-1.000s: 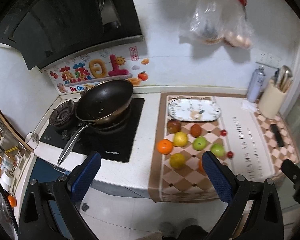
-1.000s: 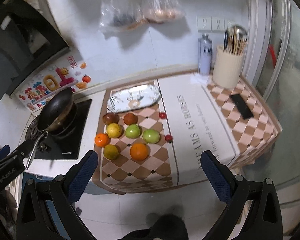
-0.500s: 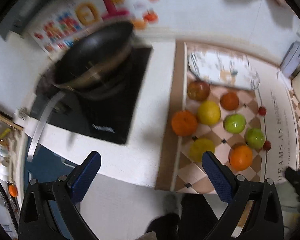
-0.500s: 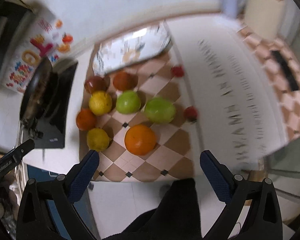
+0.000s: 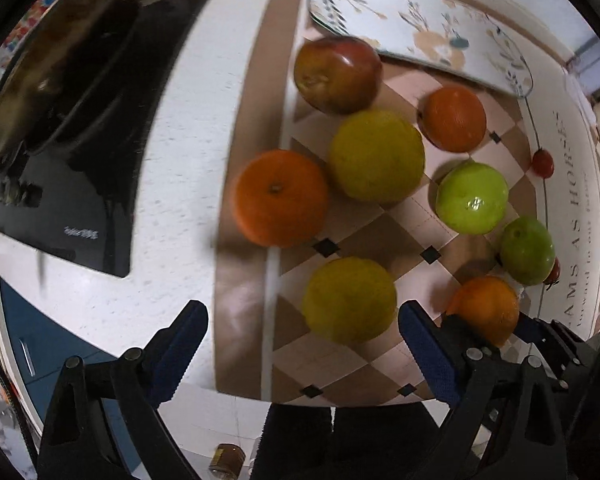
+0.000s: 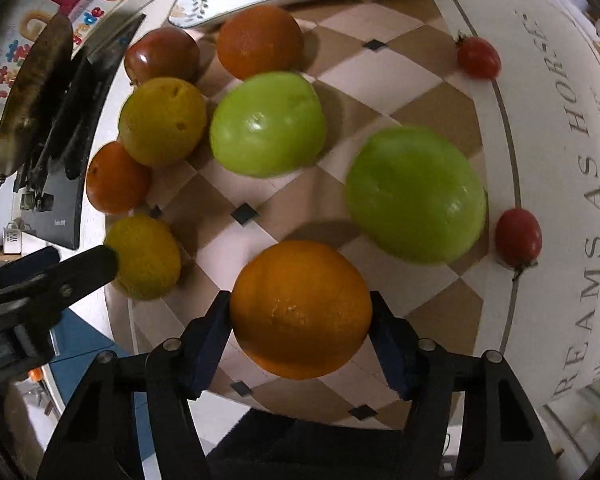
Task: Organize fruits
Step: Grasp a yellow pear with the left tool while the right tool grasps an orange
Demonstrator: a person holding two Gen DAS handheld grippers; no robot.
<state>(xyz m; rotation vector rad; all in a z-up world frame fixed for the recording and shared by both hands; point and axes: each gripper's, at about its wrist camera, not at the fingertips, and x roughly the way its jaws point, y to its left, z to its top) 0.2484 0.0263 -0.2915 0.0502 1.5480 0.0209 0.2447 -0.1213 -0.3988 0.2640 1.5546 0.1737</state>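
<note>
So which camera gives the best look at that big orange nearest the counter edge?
The right wrist view: the big orange sits whole and sharp between the right gripper jaws. In the left wrist view it is small, near the edge, partly hidden by gripper parts.

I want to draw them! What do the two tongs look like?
Both the left tongs and right tongs look alike: black plastic frames with triangular cut-outs and small silver bolts, ending in dark blue ribbed pads. No cables or markings show.
</note>
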